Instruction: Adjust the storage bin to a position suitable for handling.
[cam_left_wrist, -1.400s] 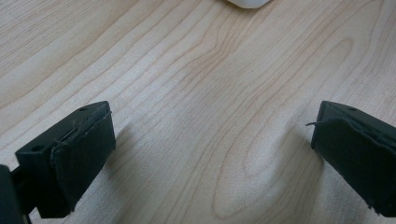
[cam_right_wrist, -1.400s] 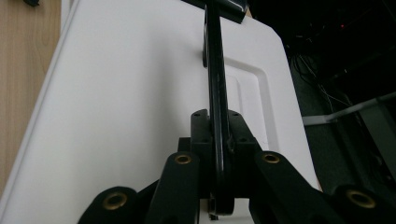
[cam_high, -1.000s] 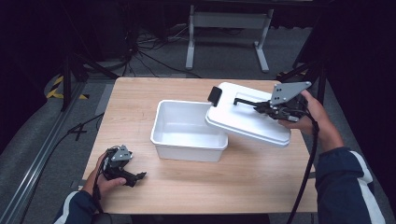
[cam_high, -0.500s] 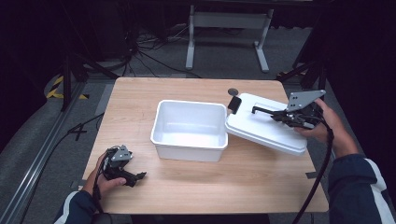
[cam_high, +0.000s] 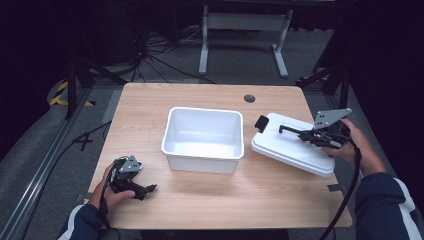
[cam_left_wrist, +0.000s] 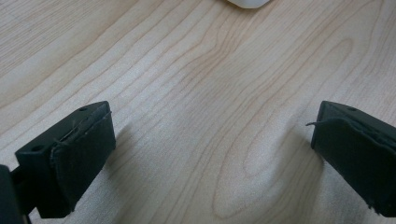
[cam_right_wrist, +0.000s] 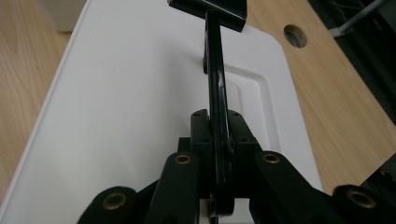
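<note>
A white plastic bin (cam_high: 202, 162) stands open in the middle of the wooden table (cam_high: 150, 115). Its white lid (cam_high: 287, 147) lies to the right of it, slightly tilted, clear of the bin. My right gripper (cam_high: 312, 135) is shut on the lid's thin black handle (cam_high: 290, 131). In the right gripper view the gripper (cam_right_wrist: 217, 135) clamps that handle (cam_right_wrist: 212, 56) edge-on above the lid (cam_right_wrist: 116, 93). My left gripper (cam_high: 145, 190) rests at the table's front left, open. Bare wood lies between its pads (cam_left_wrist: 79, 149), and a corner of the bin (cam_left_wrist: 247, 3) shows far ahead.
A round cable hole (cam_high: 249, 98) sits in the table behind the lid, also seen as a hole (cam_right_wrist: 295, 35) in the right gripper view. The lid reaches close to the table's right edge. Beyond the table stand a metal frame (cam_high: 240, 22) and floor cables.
My right gripper has carried the lid rightward and down, from partly over the bin to beside it near the table's right edge. The left gripper has stayed put.
</note>
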